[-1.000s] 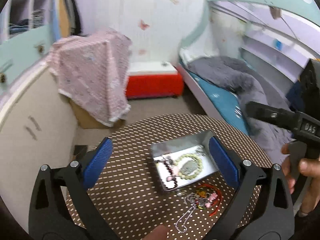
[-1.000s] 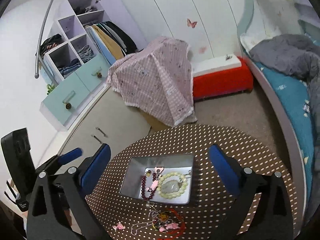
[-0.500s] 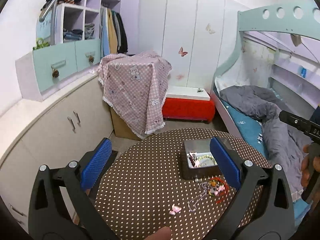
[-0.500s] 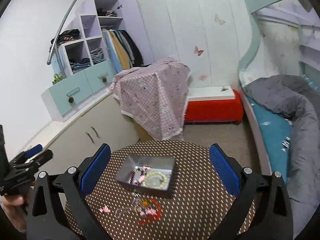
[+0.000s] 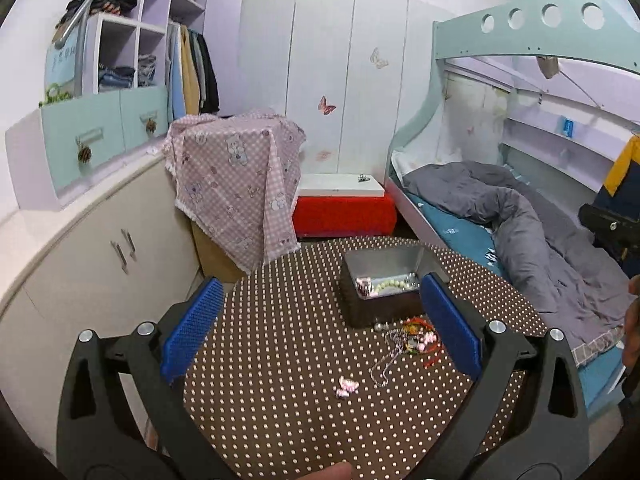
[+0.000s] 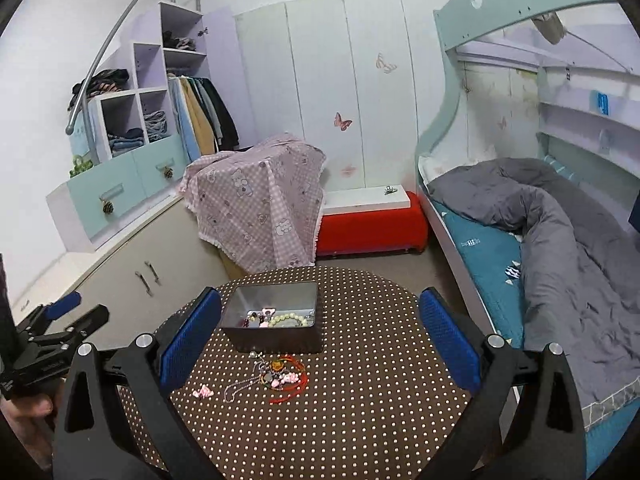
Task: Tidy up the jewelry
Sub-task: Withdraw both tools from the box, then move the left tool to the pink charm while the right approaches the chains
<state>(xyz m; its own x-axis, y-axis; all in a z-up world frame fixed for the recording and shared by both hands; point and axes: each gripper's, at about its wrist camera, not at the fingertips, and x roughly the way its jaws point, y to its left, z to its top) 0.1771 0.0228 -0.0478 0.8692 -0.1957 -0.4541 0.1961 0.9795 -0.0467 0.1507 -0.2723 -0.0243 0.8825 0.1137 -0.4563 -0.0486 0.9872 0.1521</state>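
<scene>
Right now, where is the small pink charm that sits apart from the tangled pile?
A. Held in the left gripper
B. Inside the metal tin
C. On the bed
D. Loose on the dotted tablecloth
D. The small pink charm lies bare on the dotted tablecloth, clear of the metal tin and the tangled pile, and both grippers stand open and empty.

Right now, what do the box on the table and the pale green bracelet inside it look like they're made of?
The box: probably thin metal, its inner walls grey and mirror-like. The green bead bracelet: round, glossy pale beads, maybe jade or glass; too small to tell.
</scene>
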